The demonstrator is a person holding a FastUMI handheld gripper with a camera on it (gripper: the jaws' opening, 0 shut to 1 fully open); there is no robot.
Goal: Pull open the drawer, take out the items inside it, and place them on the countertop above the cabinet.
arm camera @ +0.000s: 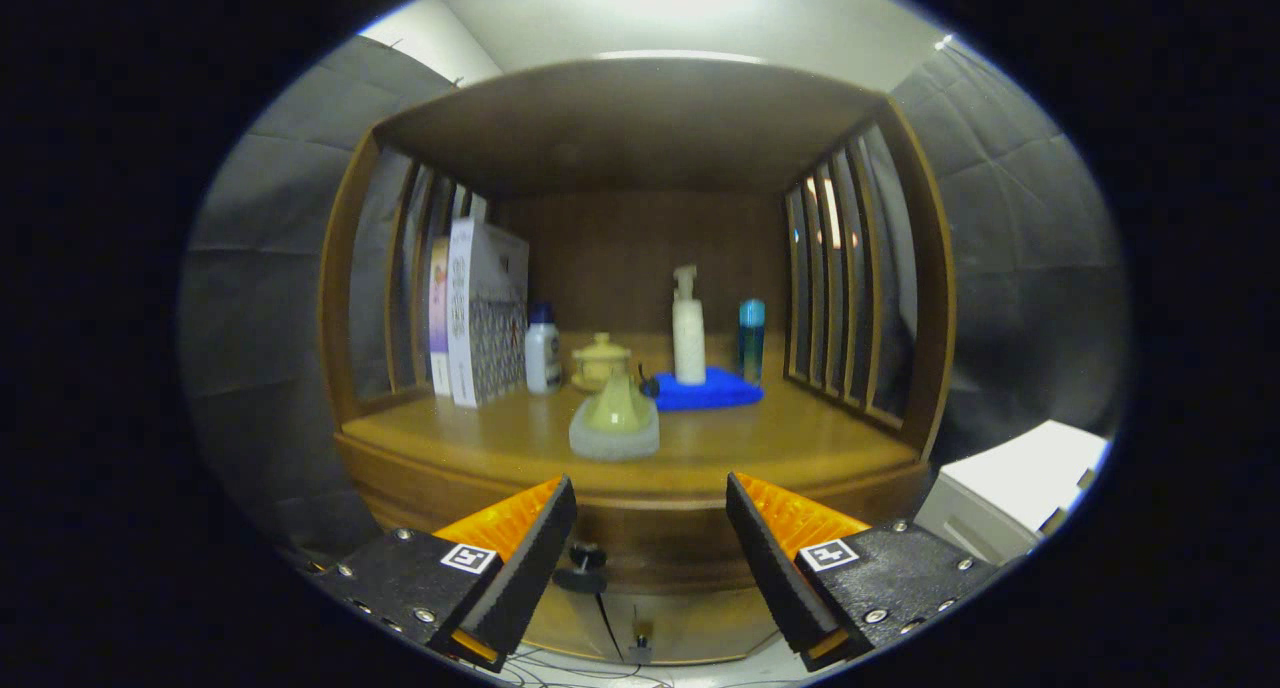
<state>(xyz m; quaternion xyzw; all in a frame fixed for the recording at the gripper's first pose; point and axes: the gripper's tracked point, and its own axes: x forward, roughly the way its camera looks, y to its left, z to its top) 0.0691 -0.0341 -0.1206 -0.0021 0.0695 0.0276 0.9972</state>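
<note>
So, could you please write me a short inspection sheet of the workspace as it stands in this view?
Surface: wooden countertop inside an open-fronted cabinet with slatted sides.
Job's things: drawer front below the countertop looks closed; dark knob just ahead of the left finger; contents hidden.
Clutter: boxes at the left, small white bottle, lidded cup, yellowish piece on a pale base, blue cloth under a white pump bottle, blue bottle.
Grippers: gripper open, holding nothing, short of the drawer front.
Cables: thin wires on the floor below the cabinet.
Surroundings: dark cloth wall; white box at the right.
</note>
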